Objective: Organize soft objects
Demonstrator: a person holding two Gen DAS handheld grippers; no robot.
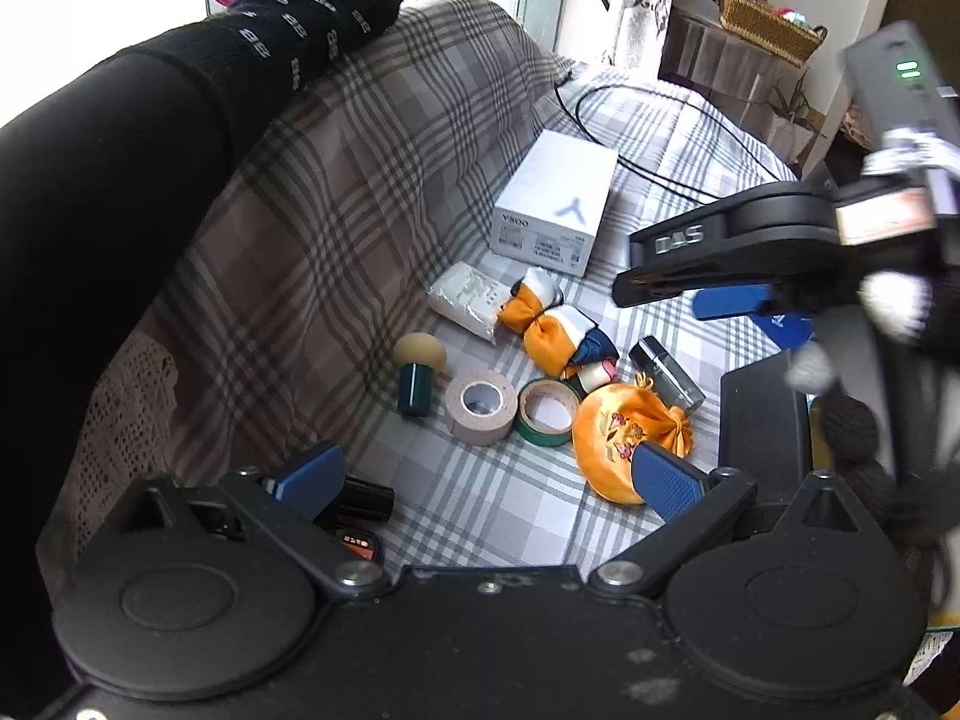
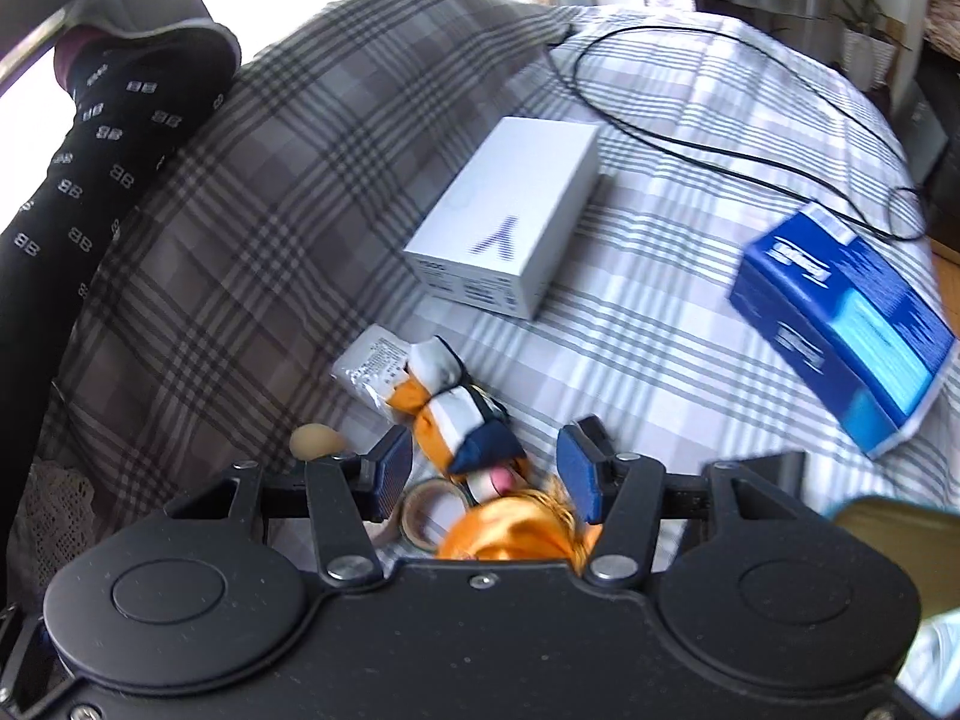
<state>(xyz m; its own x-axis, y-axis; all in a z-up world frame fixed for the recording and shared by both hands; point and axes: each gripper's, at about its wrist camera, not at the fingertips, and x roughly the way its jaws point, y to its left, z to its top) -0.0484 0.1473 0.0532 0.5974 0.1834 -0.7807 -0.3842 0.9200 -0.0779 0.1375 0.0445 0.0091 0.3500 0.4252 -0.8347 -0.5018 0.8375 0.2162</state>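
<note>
Orange satin is what sits nearest your grippers: the embroidered orange pouch (image 1: 624, 429) lies on the grey-checked bedsheet (image 1: 480, 498), just under your left gripper (image 1: 486, 477), whose blue pads stand wide apart with nothing between them. One pad overlaps the pouch's near edge in the left wrist view; whether it touches, you cannot tell. Behind the pouch lies the knotted orange, white and navy cloth bundle (image 1: 552, 324), with a white packet (image 1: 465, 300) against its far end. Beside the pouch are a green tape roll (image 1: 546, 414) and a beige tape roll (image 1: 480, 408), then a mushroom-shaped sponge (image 1: 417, 372) on its dark green base.

Your right gripper (image 2: 486, 474) hangs over the same heap, jaws parted and empty, the pouch and bundle showing in the gap below. Farther out on the sheet rest a white box (image 2: 510, 222) and a blue box (image 2: 846, 312), well apart. A black cable (image 2: 690, 138) loops beyond them. A socked foot (image 1: 300, 0) rests on the brown plaid blanket (image 1: 300, 210).
</note>
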